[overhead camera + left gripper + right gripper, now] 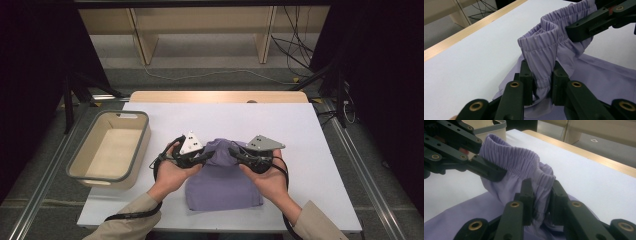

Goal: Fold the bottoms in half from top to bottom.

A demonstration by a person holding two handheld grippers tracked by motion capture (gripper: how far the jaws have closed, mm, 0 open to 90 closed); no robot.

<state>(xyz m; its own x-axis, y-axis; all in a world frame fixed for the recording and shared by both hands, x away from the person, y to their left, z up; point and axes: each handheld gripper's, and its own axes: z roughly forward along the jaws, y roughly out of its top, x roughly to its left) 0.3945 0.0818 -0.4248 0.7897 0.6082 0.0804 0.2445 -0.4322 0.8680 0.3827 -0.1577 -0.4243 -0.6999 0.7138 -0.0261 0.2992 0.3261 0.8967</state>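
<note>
Gripping the elastic waistband (544, 42) of the purple garment (222, 185), your left gripper (541, 82) has its jaws clamped on a bunched fold of it. Your right gripper (541, 200) pinches the same waistband a little farther along. The garment lies on the white table (300, 130), its band lifted between both tools, near the grey bin (85, 155).

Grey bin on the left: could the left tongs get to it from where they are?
Probably yes. The grey bin sits just beside the left tongs with bare table between, but they are shut on the purple garment, also gripped by the right tongs.
</note>
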